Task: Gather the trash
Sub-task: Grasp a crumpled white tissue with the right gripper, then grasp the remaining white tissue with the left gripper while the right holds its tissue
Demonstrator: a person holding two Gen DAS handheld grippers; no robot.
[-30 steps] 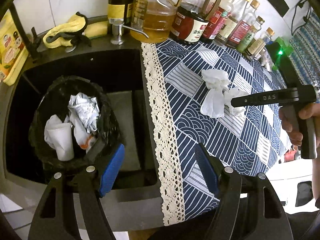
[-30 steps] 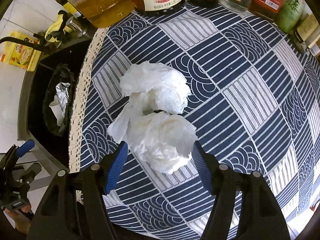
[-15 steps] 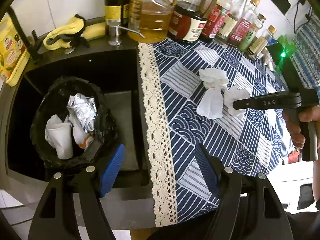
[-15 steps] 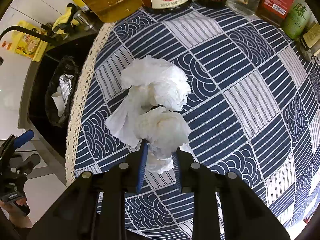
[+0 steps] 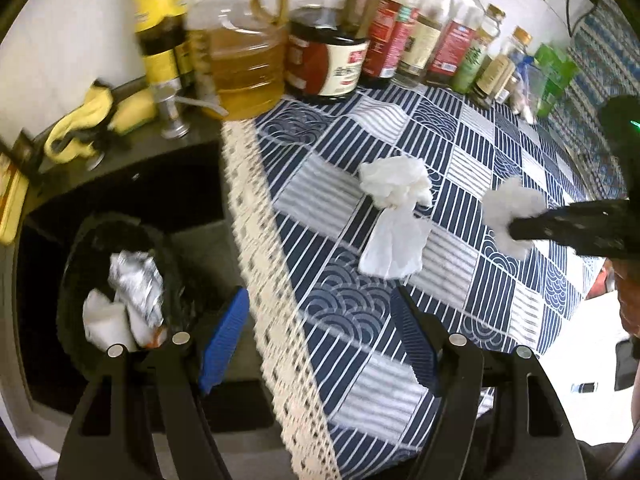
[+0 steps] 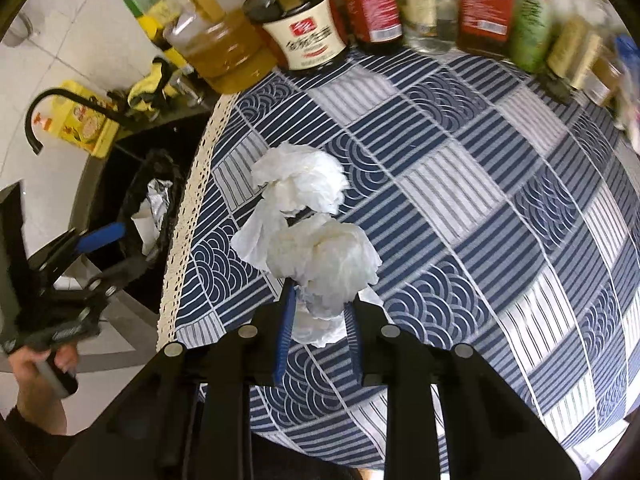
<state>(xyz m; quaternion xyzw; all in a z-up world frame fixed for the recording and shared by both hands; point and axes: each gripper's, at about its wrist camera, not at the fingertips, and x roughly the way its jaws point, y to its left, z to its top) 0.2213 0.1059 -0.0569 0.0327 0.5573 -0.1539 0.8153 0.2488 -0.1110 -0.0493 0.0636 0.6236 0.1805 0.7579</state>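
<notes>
Lifted since a second ago, the tissue wad (image 6: 324, 264) rides pinched in the right hand-held gripper (image 6: 320, 320). Carry it toward nine o'clock over the bin (image 5: 80, 264); clearance above the surface (image 6: 480, 208) looks slight, though blurred. Left hand-held gripper (image 5: 320, 340) gapes empty.

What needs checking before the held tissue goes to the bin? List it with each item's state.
1. Right gripper shut on the tissue wad: ok.
2. Wad lifted off the tablecloth: ok, the left wrist view shows it raised.
3. Second tissue left behind, not snagged on the wad: ok; the left wrist view shows them apart.
4. Trash bin open, with room on top: ok, foil and paper sit below its rim.
5. Left gripper out of the path: not ok, it hangs open between the bin and the cloth.
6. Grip secure enough to carry: cannot tell.
</notes>
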